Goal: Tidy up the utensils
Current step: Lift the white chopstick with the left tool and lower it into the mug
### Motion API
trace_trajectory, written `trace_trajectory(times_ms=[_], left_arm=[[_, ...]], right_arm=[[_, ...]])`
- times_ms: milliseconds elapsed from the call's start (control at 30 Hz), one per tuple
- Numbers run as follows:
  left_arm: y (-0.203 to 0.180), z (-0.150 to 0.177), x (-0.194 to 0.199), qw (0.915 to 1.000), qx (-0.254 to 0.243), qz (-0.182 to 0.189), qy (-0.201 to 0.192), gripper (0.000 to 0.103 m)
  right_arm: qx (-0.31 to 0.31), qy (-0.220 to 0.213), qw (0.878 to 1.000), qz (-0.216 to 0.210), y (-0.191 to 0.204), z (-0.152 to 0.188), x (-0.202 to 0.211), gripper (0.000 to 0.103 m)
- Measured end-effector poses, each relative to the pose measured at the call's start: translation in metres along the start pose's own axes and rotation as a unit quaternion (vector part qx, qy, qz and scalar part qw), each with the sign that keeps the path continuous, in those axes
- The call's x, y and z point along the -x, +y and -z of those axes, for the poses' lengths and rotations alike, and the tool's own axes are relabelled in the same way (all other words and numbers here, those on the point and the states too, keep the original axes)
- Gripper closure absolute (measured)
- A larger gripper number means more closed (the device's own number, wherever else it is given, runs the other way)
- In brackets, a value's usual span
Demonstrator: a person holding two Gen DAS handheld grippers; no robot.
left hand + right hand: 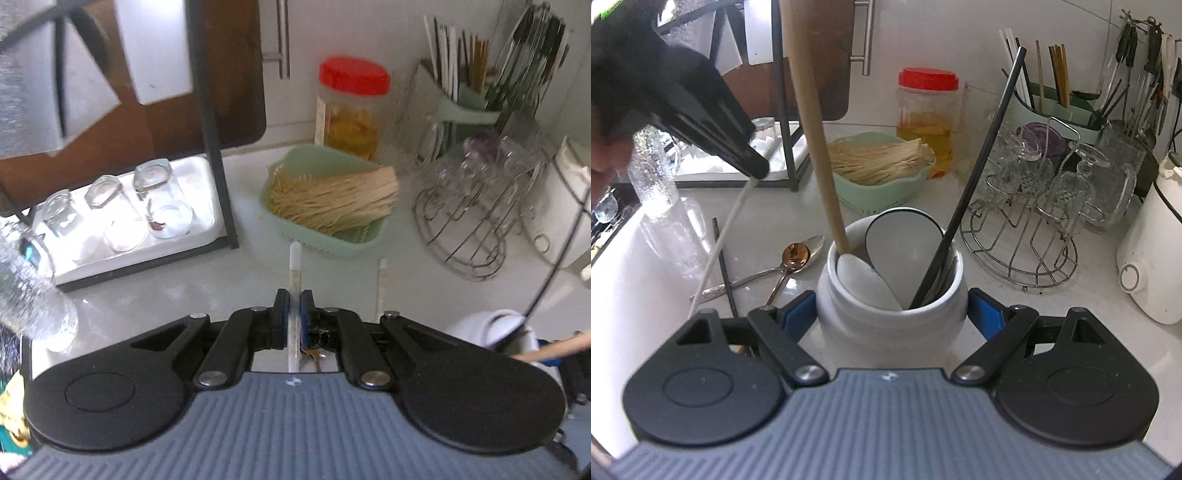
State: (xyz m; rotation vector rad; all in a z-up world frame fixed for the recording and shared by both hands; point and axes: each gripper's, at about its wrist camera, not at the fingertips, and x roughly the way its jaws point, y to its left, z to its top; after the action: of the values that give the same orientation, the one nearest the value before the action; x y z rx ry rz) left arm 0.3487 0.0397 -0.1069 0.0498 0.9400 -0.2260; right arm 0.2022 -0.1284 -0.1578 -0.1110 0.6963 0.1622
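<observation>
My left gripper [294, 302], angled down above the counter [184, 295], is clenched on a white chopstick [295, 273]. My right gripper [892, 314], tilted downward, clasps the white jar [890, 317] holding utensils; spoons [798, 254] lie beside it.

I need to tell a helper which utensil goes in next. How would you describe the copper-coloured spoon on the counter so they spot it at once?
Start at the white ceramic utensil crock held between the right gripper's pads. On the white countertop just left of it, utensils lie crossed. The copper-coloured spoon is the one with the shiny orange-brown bowl; the spoon beside it is silver.
</observation>
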Motion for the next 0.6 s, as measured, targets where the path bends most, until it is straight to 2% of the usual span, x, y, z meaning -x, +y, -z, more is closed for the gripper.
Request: trace_trajectory(times_ms=[400, 600], left_arm=[[-0.011, 0.031, 0.085, 0.9978, 0.043, 0.005, -0.050, 0.096], [-0.016, 0.046, 0.110, 0.9961, 0.064, 0.001, -0.061, 0.096]], right_arm=[[0.020, 0.004, 1.000, -0.019, -0.007, -0.002, 0.000, 0.013], [0.025, 0.005, 0.999, -0.023, -0.008, -0.003, -0.001, 0.013]])
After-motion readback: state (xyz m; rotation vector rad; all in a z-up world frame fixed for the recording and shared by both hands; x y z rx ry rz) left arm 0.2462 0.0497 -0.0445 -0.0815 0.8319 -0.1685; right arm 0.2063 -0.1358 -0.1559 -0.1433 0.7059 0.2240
